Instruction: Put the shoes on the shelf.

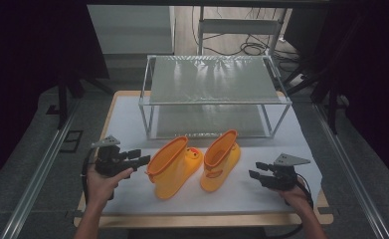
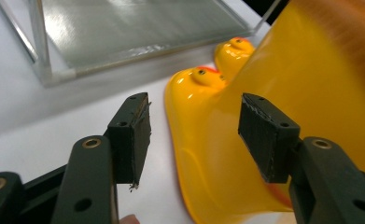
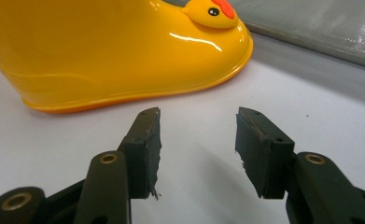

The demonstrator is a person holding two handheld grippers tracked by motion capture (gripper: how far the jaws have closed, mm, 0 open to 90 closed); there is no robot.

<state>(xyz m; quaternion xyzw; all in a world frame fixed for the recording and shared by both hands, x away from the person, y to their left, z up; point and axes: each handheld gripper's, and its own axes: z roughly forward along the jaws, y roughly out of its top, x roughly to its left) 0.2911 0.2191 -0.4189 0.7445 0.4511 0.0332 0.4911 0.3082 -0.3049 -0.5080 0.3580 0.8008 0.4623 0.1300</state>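
Yellow boots [image 1: 194, 164] between 2 grippers

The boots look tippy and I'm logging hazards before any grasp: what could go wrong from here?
1. The left boot already leans; the open left tongs close beside its shaft could push it over instead of gripping.
2. Its glossy yellow surface may slip between the pads.
3. The right tongs are open, clear of the right boot; the rack stands close behind, so a lift could clip its frame.

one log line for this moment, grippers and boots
left gripper: open, beside left boot | right gripper: open, apart from right boot | rack: empty
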